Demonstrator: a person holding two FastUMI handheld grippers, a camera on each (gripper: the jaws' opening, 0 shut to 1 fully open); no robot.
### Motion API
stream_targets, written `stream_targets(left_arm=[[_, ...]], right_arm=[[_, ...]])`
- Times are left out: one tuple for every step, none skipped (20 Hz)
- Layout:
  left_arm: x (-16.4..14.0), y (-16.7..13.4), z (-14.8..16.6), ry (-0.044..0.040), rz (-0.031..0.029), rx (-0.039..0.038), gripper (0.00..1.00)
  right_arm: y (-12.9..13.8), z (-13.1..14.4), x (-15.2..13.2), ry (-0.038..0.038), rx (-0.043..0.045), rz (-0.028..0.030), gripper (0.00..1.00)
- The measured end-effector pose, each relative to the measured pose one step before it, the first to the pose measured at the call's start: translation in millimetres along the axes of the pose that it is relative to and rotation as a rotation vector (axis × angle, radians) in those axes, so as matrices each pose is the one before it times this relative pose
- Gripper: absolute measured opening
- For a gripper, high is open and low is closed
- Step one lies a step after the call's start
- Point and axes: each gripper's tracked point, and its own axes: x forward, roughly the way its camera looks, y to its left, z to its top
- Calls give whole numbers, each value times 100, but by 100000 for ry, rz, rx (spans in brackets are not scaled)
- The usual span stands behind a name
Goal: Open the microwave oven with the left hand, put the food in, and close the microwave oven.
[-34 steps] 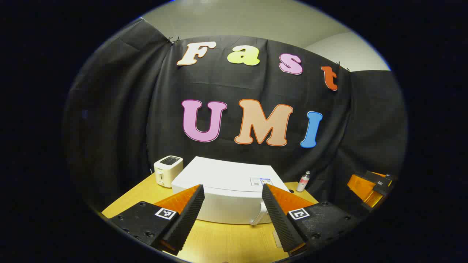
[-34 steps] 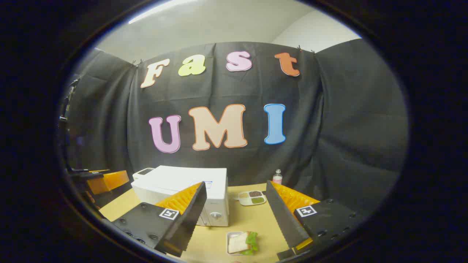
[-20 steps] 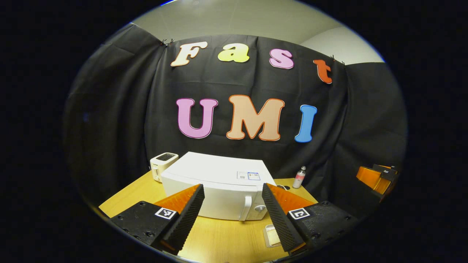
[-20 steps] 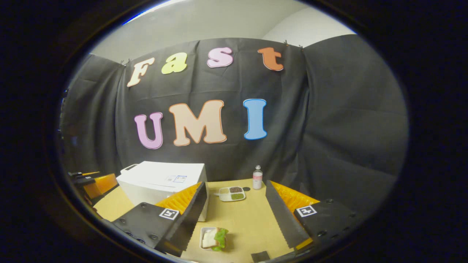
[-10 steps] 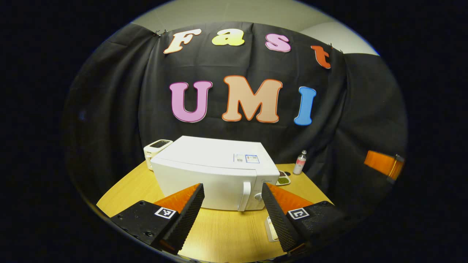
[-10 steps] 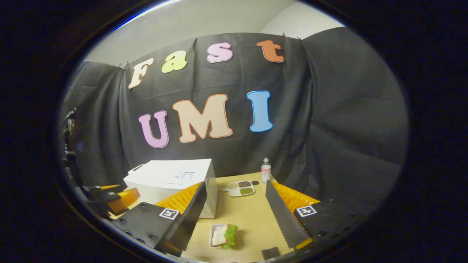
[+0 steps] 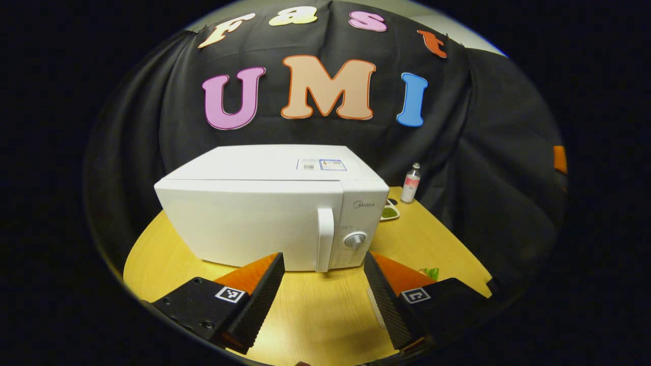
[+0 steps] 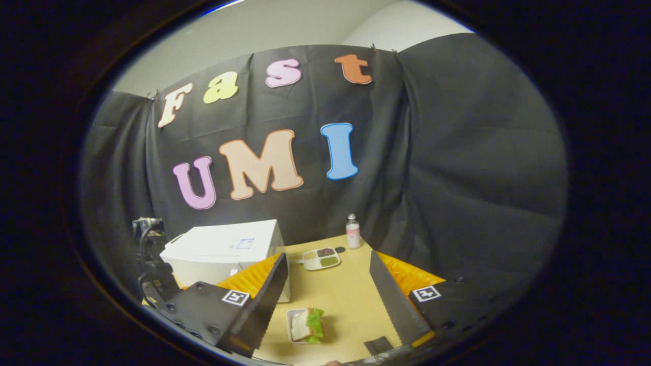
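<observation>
A white microwave oven (image 7: 264, 213) stands on the wooden table with its door shut; its vertical handle (image 7: 325, 239) and a round knob (image 7: 355, 240) face me. My left gripper (image 7: 323, 297) hovers open in front of the handle, a short way off, nothing between its fingers. In the right gripper view the microwave (image 8: 224, 251) is at the left, and the food, a sandwich with lettuce on a small white tray (image 8: 304, 325), lies on the table below and between the fingers of my open right gripper (image 8: 333, 300). A bit of the lettuce (image 7: 431, 273) peeks out past the left gripper's right finger.
A small bottle (image 8: 352, 231) and a divided dish with dark and green fillings (image 8: 319, 258) stand at the back right of the table (image 8: 346, 295). A dark patch (image 8: 376, 345) lies near the front edge. The other hand-held device (image 8: 150, 259) is at the far left.
My left gripper has dropped and come closer to the microwave, whose front now faces it. The right gripper has swung a little to the right; the food tray stays on the table.
</observation>
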Motion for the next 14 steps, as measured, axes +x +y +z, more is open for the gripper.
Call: stream_targets(left_arm=[[708, 169, -820, 2656, -174, -212, 95], [531, 293, -874, 1719, 322, -182, 94], [797, 115, -657, 1922, -39, -437, 94], [700, 42, -510, 1436, -203, -475, 94], [678, 71, -492, 1788, 147, -518, 94], [746, 137, -295, 825, -219, -431, 94], [824, 128, -5, 251, -154, -473, 94], [845, 4, -69, 573, -80, -778, 94], [965, 76, -199, 825, 359, -987, 94], [748, 204, 36, 674, 1295, -628, 93], [722, 158, 28, 580, 750, -315, 91], [642, 79, -52, 736, 26, -266, 88], [511, 42, -159, 608, -477, 508, 86], [364, 155, -118, 900, -128, 1402, 84]], right_arm=[[-303, -225, -112, 310, -365, -1389, 92], [-198, -170, -217, 519, -314, -1207, 92], [-154, -281, -334, 603, -200, -750, 92], [-124, -25, -379, 70, -339, -667, 92], [-163, 42, -349, -210, -457, -731, 92], [-174, -100, -295, -65, -401, -636, 100], [-101, -215, -259, 228, -349, -572, 92], [-148, -232, -223, 546, -270, -643, 92], [-142, -329, -43, 673, -247, -574, 92], [-230, -207, -104, 724, -48, -685, 92], [-104, -218, 37, 868, 280, -357, 92], [-27, -140, 2, 747, 487, -217, 92], [-45, -181, 133, 341, 216, -169, 92], [-156, -157, 81, 766, -372, -292, 92]])
